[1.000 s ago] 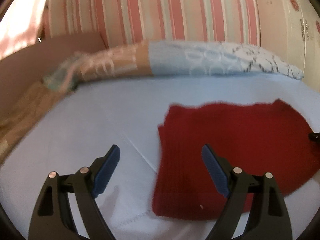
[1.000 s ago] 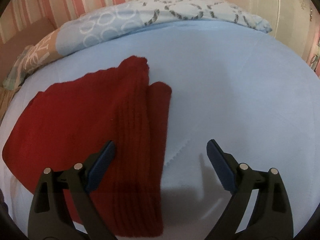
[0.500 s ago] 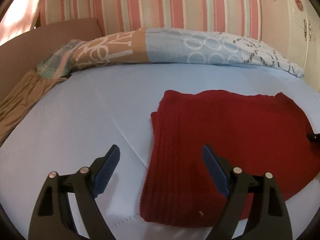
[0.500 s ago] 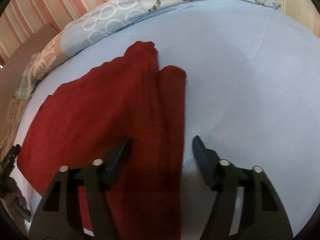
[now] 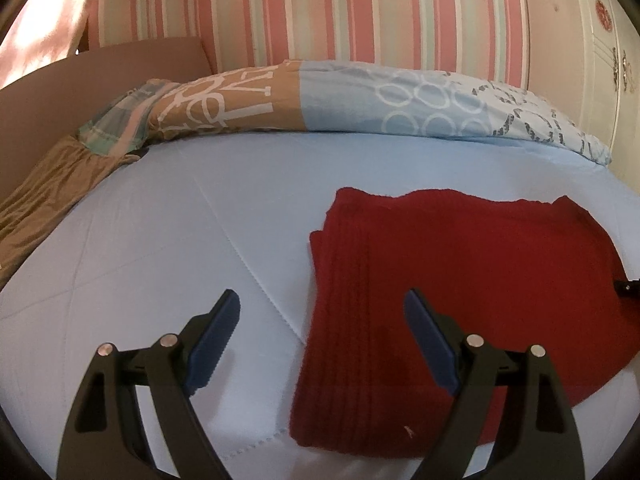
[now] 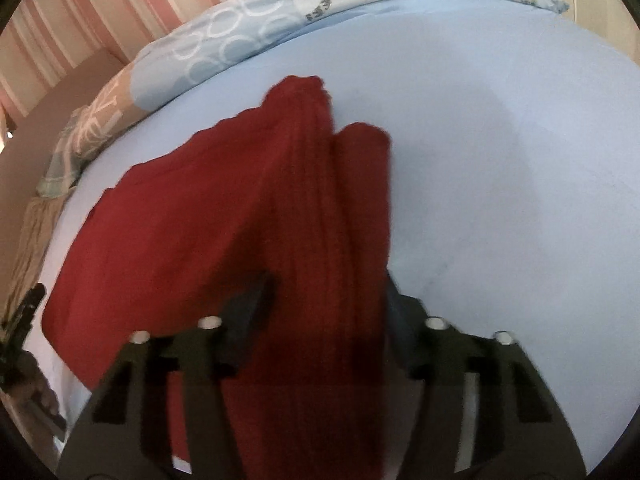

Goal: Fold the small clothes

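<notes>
Bed; right gripper straddles red garment

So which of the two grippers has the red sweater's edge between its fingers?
The right gripper: its fingers straddle the red sweater's ribbed edge. The left gripper is open over the bedsheet.

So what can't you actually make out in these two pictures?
- Right wrist view: motion blur leaves it unclear whether the right hand-held gripper is pinching the red knitted garment.
- Both views: the garment's near edge is hidden behind gripper fingers.
- Left wrist view: the garment is folded, so its type is unclear.
</notes>
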Available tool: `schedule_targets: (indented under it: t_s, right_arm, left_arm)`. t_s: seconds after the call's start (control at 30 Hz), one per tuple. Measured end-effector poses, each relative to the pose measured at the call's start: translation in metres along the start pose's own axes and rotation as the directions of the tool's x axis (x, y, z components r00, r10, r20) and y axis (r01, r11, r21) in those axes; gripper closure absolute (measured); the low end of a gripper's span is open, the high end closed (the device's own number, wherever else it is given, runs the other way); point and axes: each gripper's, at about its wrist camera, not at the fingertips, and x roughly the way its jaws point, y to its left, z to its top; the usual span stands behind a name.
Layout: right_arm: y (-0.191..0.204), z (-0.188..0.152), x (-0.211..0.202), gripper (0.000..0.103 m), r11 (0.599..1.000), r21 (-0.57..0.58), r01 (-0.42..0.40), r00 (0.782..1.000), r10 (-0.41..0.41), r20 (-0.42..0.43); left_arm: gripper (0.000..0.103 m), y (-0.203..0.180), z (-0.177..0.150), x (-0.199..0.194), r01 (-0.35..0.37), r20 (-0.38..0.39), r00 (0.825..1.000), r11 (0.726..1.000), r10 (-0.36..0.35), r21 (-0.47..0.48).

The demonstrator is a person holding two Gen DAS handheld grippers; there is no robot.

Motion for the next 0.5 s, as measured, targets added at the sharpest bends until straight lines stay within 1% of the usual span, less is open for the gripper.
schedule_targets:
  t_s: [0.1,0.13,0.17,0.2,0.27,0.43,0.5]
  right_arm:
    - [-0.003,0.001,-0.001,0.063,0.999,0.035,-0.037,0.999,0.037,0.005]
    - [-0.004,0.001,-0.002,0.07,0.997,0.047,-0.054,0.999,0.053,0.009]
    - [-0.003,0.002,-0.004,0.073,0.997,0.048,-0.057,0.998,0.056,0.018]
    - [-0.001,0.003,-0.006,0.08,0.997,0.044,-0.058,0.998,0.057,0.026]
    - [0.003,0.004,-0.011,0.083,0.998,0.036,-0.05,0.998,0.049,0.043]
    - [0.009,0.007,-0.026,0.085,0.999,0.012,-0.03,0.997,0.029,0.074]
    - [0.01,0.008,-0.036,0.086,1.0,-0.002,-0.005,0.997,0.005,0.082]
  left_arm:
    - [0.018,-0.002,-0.001,0.0,0.001,-0.001,1.0,1.0,-0.001,0.006]
    - [0.018,-0.003,-0.002,0.0,0.002,0.0,1.0,1.0,-0.002,0.007]
    - [0.018,-0.004,-0.002,0.0,0.001,-0.001,1.0,1.0,-0.001,0.009]
    - [0.018,-0.004,-0.003,0.0,0.0,-0.002,1.0,1.0,0.0,0.012]
    - [0.018,-0.005,-0.003,0.001,-0.002,-0.004,1.0,1.0,0.002,0.012]
    - [0.018,-0.008,-0.005,0.001,0.002,-0.005,1.0,1.0,-0.002,0.013]
    - [0.018,-0.009,-0.006,0.0,0.006,-0.003,1.0,1.0,-0.006,0.013]
